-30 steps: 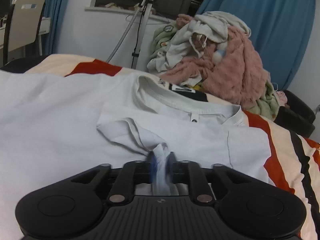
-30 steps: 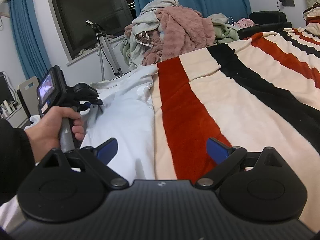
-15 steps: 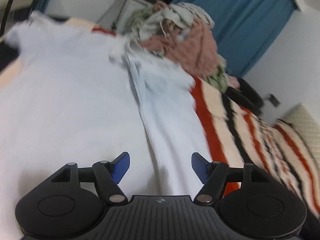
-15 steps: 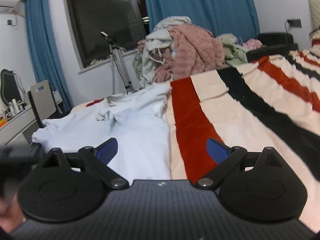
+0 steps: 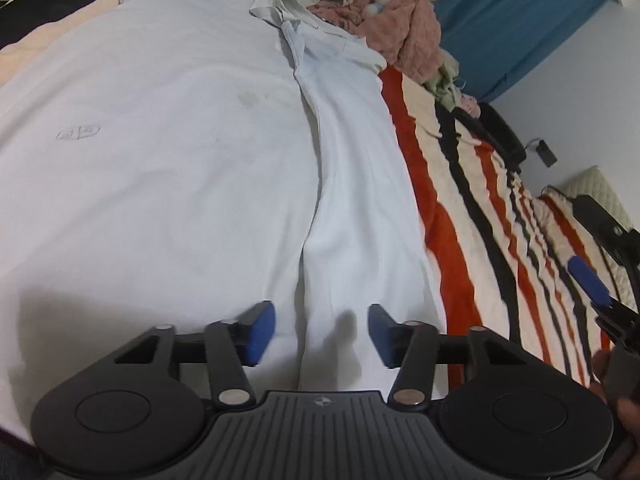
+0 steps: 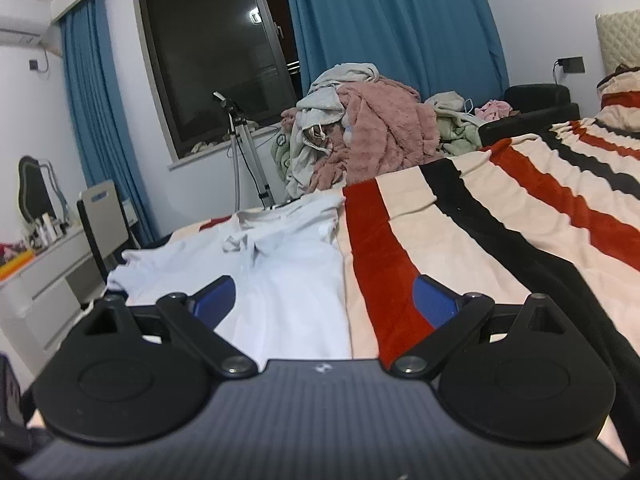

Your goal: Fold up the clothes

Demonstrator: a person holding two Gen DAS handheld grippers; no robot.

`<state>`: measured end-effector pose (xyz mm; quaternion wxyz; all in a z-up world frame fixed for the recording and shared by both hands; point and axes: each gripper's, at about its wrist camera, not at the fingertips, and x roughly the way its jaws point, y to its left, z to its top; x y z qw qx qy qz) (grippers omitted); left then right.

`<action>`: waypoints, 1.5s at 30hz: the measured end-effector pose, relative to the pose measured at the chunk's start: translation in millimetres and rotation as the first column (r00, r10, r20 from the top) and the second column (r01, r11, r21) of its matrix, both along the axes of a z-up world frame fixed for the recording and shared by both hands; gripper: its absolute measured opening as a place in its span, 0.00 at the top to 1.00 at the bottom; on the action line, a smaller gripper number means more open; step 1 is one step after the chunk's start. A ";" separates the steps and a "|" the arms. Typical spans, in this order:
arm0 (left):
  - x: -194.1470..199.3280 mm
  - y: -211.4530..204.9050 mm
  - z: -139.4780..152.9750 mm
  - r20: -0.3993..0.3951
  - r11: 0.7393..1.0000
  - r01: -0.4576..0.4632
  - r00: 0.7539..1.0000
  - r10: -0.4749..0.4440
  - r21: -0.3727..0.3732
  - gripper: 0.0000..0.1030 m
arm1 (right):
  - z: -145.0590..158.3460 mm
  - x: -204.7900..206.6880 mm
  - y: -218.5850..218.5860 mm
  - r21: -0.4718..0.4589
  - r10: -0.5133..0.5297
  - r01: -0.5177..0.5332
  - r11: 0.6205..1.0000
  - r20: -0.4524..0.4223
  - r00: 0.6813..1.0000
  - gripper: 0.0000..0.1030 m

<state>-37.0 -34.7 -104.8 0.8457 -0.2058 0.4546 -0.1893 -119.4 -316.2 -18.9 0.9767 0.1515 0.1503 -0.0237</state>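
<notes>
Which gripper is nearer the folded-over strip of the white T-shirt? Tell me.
Left. The left gripper hovers right over the folded strip, jaws open astride its edge. The right gripper sits off toward the striped blanket.

Setting: home bedroom. Bed with striped red, black and cream blanket (image 6: 460, 240); heap of unfolded laundry (image 6: 360, 136) at far end; blue curtains (image 6: 392, 20) flank dark window (image 6: 216, 60); dressing table with mirror (image 6: 36, 188) far left
</notes>
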 end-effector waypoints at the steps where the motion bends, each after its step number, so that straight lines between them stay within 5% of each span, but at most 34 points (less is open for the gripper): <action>1: -4.0 0.0 0.7 0.001 1.000 0.006 1.000 -0.006 0.006 0.59 | 0.0 -6.7 3.1 -0.004 -0.001 0.001 1.000 -0.002 1.000 0.06; 2: -8.0 -0.1 1.5 0.001 1.000 0.013 1.000 -0.013 0.012 0.63 | 0.0 -13.4 6.2 -0.008 -0.001 0.001 1.000 -0.004 1.000 0.06; 4: -16.9 -2.0 1.7 -0.002 0.999 0.031 1.000 -0.031 0.038 0.95 | 0.6 -24.7 12.2 -0.015 -0.003 0.003 1.000 -0.009 1.000 0.06; 11: -54.3 -20.5 17.6 0.084 0.968 0.064 0.993 -0.086 0.242 0.97 | 16.1 -48.0 30.5 -0.046 0.011 -0.010 0.999 0.027 1.000 0.06; 14: -66.1 -14.9 30.7 0.117 0.965 0.046 0.990 -0.078 0.258 0.86 | 24.4 -57.9 35.4 -0.044 0.010 -0.007 0.999 0.055 0.998 0.06; 18: -79.6 -8.7 59.2 0.191 0.962 0.016 0.979 -0.071 0.272 0.43 | 38.6 -68.9 41.3 -0.046 0.013 -0.009 0.999 0.086 0.996 0.06; 23: -98.1 -1.7 107.3 0.249 0.961 -0.006 0.966 -0.066 0.277 0.33 | 64.4 -79.1 51.2 -0.054 0.033 -0.028 0.998 0.093 0.995 0.06; 27: -111.9 -1.3 148.9 0.310 0.950 -0.062 0.950 -0.039 0.307 0.10 | 95.5 -89.6 56.0 -0.071 0.038 -0.028 0.997 0.146 0.989 0.06; 35: -138.7 0.5 231.2 0.428 0.919 -0.177 0.904 0.009 0.354 0.01 | 154.2 -81.9 61.2 -0.087 0.057 -0.045 0.995 0.138 0.989 0.06; 45: -72.4 -7.5 256.5 0.458 0.872 -0.283 0.886 0.078 0.399 0.01 | 188.8 -45.3 79.0 -0.209 0.091 -0.049 0.977 0.194 0.977 0.06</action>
